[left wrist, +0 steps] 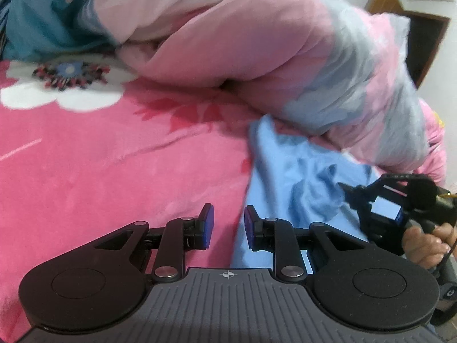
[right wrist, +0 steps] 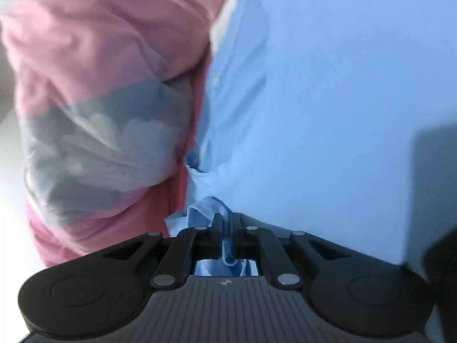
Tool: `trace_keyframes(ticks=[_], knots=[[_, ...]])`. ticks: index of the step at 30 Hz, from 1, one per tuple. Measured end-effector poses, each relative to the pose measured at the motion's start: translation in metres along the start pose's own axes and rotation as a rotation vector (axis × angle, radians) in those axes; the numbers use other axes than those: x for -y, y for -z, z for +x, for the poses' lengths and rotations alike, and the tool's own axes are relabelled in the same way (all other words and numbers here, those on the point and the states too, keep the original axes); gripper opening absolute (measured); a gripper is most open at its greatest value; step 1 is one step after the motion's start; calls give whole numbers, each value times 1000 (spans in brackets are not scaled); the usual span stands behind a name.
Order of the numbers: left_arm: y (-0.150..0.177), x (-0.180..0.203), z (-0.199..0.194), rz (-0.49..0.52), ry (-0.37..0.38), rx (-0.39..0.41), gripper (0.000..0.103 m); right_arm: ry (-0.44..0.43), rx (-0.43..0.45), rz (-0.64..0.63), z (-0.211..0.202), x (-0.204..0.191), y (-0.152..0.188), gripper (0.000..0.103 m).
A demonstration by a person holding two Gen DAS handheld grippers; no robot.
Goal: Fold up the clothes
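A light blue garment point(left wrist: 291, 177) lies crumpled on the pink flowered bedspread point(left wrist: 100, 165), at the right of the left wrist view. My left gripper point(left wrist: 227, 223) is open and empty, hovering over the garment's left edge. My right gripper point(right wrist: 227, 225) is shut on a bunched fold of the blue garment point(right wrist: 314, 85), which fills the right wrist view. The right gripper also shows in the left wrist view point(left wrist: 354, 193), held by a hand at the garment's right side.
A bulky pink, grey and white quilt point(left wrist: 271, 51) is heaped behind the garment; it also shows at the left of the right wrist view point(right wrist: 94, 100). A teal cloth point(left wrist: 48, 20) lies at the back left. A brown wooden cabinet point(left wrist: 422, 28) stands at the back right.
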State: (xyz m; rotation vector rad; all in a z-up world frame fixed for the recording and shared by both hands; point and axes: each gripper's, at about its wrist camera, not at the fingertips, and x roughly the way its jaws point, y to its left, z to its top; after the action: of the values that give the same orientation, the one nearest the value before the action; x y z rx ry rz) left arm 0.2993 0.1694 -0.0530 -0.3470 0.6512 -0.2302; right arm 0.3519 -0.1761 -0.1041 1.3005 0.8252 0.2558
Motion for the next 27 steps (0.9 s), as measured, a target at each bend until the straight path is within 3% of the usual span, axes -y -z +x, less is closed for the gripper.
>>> trace_keyframes(ticks=[5, 7, 9, 14, 16, 19, 25, 26, 27], knots=[[-3, 20, -19, 87, 125, 98, 22, -3, 16, -85, -9, -13, 3, 6], [-2, 31, -25, 143, 187, 114, 22, -4, 5, -108, -8, -13, 6, 13], [-1, 45, -24, 212, 198, 127, 24, -7, -8, -112, -3, -11, 7, 18], [0, 76, 10, 353, 146, 34, 25, 63, -57, -311, 11, -36, 4, 33], [2, 83, 27, 401, 89, -16, 25, 105, -60, -395, 14, -47, 5, 47], [2, 82, 37, 400, 36, -20, 25, 137, -74, -457, 20, -56, 2, 53], [0, 86, 52, 383, 51, -50, 24, 173, -120, -579, 45, -73, 4, 51], [1, 87, 54, 381, 56, -52, 21, 193, -107, -616, 48, -77, 8, 48], [2, 89, 54, 380, 62, -46, 15, 217, -86, -655, 50, -81, 11, 33]])
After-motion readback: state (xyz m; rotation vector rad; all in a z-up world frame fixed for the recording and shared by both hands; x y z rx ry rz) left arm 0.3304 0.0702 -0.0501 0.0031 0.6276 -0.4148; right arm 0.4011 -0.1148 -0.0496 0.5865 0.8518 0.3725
